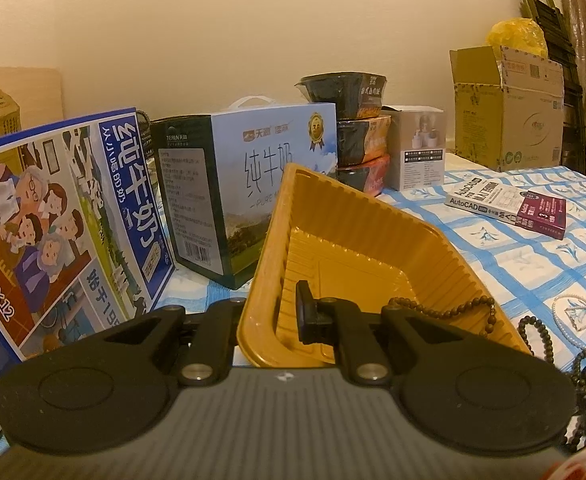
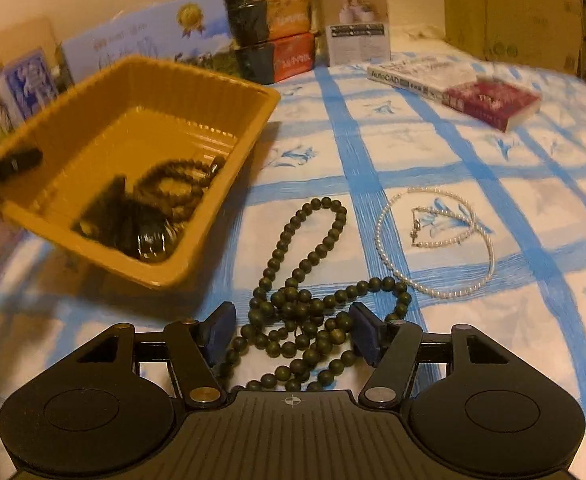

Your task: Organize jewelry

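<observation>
My left gripper (image 1: 271, 312) is shut on the near wall of a yellow plastic tray (image 1: 333, 216) and holds it tilted; a thin brown bead chain (image 1: 445, 312) hangs over its rim. In the right wrist view the tray (image 2: 73, 216) holds dark bead bracelets (image 2: 165, 196), and a left finger (image 2: 9, 166) shows on its left rim. My right gripper (image 2: 293, 332) is open, its pads either side of a heap of dark green beads (image 2: 297, 292) on the blue-checked cloth. A white pearl necklace (image 2: 433, 284) lies to the right; it also shows in the left wrist view (image 1: 573, 336).
Milk cartons (image 1: 245, 184) and a blue carton (image 1: 61, 220) stand behind the tray. Stacked snack boxes (image 2: 277, 28), a small white box (image 2: 357, 24), an AutoCAD book (image 2: 453, 88) and a cardboard box (image 1: 509, 112) line the back of the cloth (image 2: 493, 152).
</observation>
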